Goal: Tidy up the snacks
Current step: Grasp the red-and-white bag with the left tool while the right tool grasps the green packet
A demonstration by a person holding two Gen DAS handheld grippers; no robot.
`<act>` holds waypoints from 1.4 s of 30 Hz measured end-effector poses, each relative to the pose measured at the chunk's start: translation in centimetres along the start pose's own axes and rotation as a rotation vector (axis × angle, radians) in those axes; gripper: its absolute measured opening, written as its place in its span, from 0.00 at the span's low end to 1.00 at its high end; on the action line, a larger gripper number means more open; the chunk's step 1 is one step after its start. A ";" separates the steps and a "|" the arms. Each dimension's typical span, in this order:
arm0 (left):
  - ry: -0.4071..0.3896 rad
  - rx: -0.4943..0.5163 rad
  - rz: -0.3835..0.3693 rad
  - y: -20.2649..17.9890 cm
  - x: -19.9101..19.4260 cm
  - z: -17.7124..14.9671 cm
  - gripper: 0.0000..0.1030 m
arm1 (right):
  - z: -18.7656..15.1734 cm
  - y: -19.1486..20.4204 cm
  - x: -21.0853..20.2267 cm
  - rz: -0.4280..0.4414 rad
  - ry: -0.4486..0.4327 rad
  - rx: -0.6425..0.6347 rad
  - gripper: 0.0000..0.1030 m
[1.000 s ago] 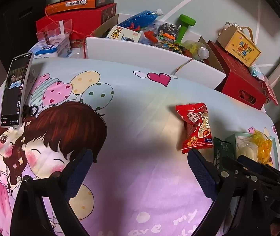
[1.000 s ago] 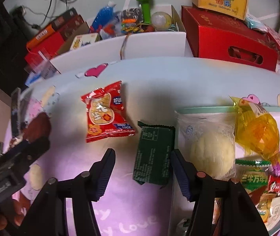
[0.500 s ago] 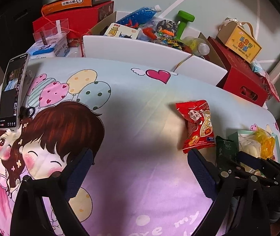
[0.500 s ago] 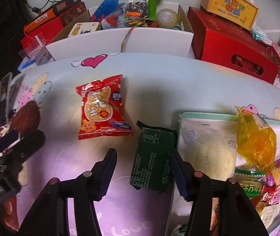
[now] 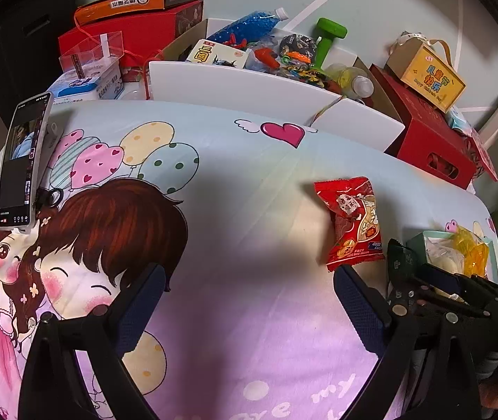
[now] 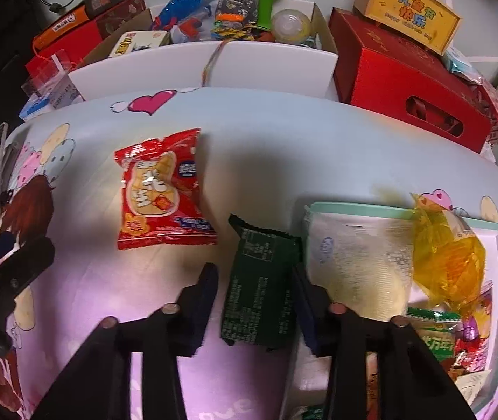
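A dark green snack packet (image 6: 261, 287) lies on the cartoon-print tablecloth, against the left rim of a mint-edged tray (image 6: 353, 206). My right gripper (image 6: 255, 280) is open and straddles the packet; its right finger touches the packet's edge and a small gap shows on the left. The tray holds a white bun packet (image 6: 353, 259), a yellow wrapper (image 6: 448, 259) and other snacks. A red peanut packet (image 6: 161, 196) lies to the left of the green one. My left gripper (image 5: 249, 297) hovers open over the cloth, with the red packet (image 5: 352, 224) ahead of its right finger.
A phone (image 5: 21, 161) stands propped at the table's left edge. Behind the table sit a white box of toys (image 5: 249, 87), red boxes (image 5: 430, 140) and a yellow gift box (image 5: 430, 73). The right gripper's black frame (image 5: 441, 294) sits close to my left gripper's right finger.
My right gripper has dropped closer over the green packet and its fingers have narrowed around it. The left gripper has hardly moved.
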State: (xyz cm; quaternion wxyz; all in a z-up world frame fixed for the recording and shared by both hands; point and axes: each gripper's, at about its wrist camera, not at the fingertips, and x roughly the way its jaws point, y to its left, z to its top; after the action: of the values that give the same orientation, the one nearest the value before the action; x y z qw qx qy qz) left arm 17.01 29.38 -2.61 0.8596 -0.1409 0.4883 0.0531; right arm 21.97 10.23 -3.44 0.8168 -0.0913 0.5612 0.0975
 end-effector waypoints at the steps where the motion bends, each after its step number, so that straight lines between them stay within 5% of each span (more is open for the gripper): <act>1: 0.001 0.001 0.000 0.0 0.0 0.0 0.94 | 0.0 -0.1 0.0 0.002 0.000 0.000 0.38; 11: 0.007 0.008 0.001 -0.3 0.2 0.0 0.94 | -0.1 1.1 0.2 -0.040 -0.002 -0.031 0.42; 22: 0.034 0.010 -0.185 -2.9 2.5 2.1 0.94 | -0.3 0.3 -0.1 0.045 -0.005 -0.034 0.42; 27: 0.040 0.037 -0.179 -5.7 4.1 4.1 0.94 | -0.4 0.4 -0.2 0.053 -0.011 -0.068 0.43; 30: 0.051 0.050 -0.171 -6.8 5.4 4.7 0.84 | -0.3 0.3 -0.2 0.064 -0.010 -0.067 0.43; 35: 0.068 0.046 -0.161 -7.1 6.8 4.4 0.48 | -0.5 0.4 -0.2 0.062 -0.013 -0.081 0.43; 38: 0.063 0.006 -0.192 -6.3 6.6 4.0 0.42 | -0.5 0.4 -0.2 0.059 -0.016 -0.086 0.43; 42: 0.053 0.002 -0.142 -5.5 5.4 3.1 0.41 | -0.6 0.6 -0.3 0.047 -0.010 -0.086 0.43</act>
State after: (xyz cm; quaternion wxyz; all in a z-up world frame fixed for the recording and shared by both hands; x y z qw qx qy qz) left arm 23.62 24.80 -4.68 0.8482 -0.1758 0.4996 -0.0123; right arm 21.19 10.64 -3.35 0.8125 -0.1124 0.5543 0.1412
